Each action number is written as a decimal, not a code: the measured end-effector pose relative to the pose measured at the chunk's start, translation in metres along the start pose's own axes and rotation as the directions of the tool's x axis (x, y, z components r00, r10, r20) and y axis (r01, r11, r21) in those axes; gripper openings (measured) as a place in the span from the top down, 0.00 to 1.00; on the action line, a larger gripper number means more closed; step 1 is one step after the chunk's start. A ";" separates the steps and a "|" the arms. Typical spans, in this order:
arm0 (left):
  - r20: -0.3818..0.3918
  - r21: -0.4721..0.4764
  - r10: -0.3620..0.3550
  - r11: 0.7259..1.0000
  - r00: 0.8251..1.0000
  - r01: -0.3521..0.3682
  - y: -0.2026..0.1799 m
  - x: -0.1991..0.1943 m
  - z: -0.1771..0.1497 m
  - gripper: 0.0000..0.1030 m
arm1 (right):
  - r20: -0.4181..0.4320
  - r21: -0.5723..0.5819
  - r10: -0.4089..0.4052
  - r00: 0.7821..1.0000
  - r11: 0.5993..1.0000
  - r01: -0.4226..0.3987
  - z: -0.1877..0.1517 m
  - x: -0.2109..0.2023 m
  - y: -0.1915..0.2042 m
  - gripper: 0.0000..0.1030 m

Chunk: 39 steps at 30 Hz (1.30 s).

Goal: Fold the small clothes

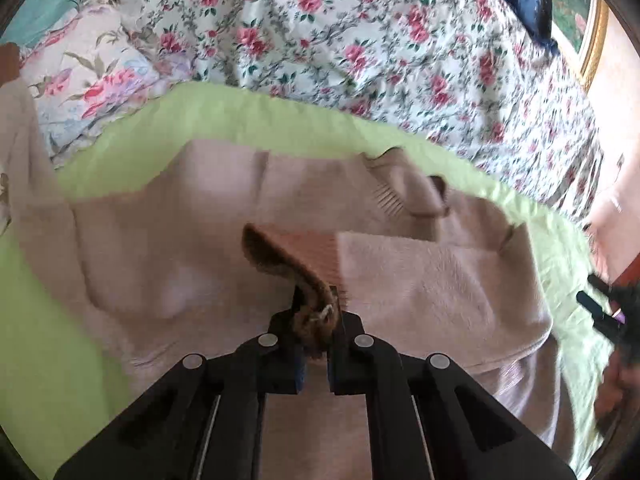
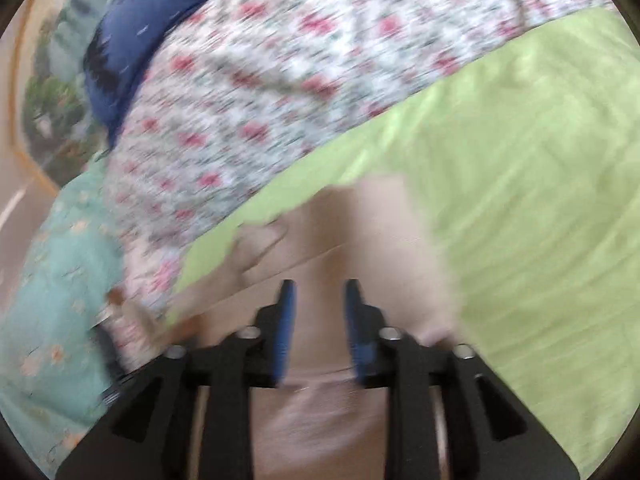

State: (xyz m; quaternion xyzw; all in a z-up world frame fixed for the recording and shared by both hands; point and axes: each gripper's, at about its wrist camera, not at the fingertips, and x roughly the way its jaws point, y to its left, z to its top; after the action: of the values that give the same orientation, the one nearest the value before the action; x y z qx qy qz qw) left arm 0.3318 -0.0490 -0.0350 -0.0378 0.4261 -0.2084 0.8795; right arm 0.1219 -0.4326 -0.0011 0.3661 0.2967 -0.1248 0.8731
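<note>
On the green sheet (image 1: 240,120), over a floral bedspread (image 1: 360,40), a beige garment (image 1: 420,280) is being spread out flat. Its brown trim (image 1: 280,256) is being pinched tight by the left gripper (image 1: 316,320). Above the garment's blurred edge, the right gripper (image 2: 318,300) is being held with jaws apart, nothing gripped between its blue pads (image 2: 286,320).

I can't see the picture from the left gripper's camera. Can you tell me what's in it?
The left gripper is shut on a brown furry trim of a pinkish-beige garment. The garment lies spread on a light green cloth. Behind it is a flowery bedspread.
</note>
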 end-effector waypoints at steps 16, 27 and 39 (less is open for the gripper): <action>0.090 -0.052 -0.043 0.997 0.995 0.048 0.013 -0.017 -0.020 0.94 | -0.218 -0.087 -0.067 0.974 0.995 0.048 0.032 0.109 -0.020 0.92; 0.018 -0.002 -0.045 0.999 0.999 0.045 -0.001 0.006 -0.029 0.93 | -0.047 -0.236 -0.371 0.927 0.906 0.351 0.022 0.071 -0.003 0.87; 0.025 -0.044 0.040 0.998 0.999 -0.039 0.054 -0.043 -0.049 0.88 | -0.184 -0.226 -0.254 0.949 0.951 0.211 -0.035 0.047 0.018 0.74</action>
State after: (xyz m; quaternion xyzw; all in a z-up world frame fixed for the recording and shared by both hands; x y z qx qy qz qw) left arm 0.2884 0.0233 -0.0479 -0.0510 0.4196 -0.1812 0.8880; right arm 0.1520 -0.3953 -0.0387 0.2485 0.4401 -0.1566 0.8485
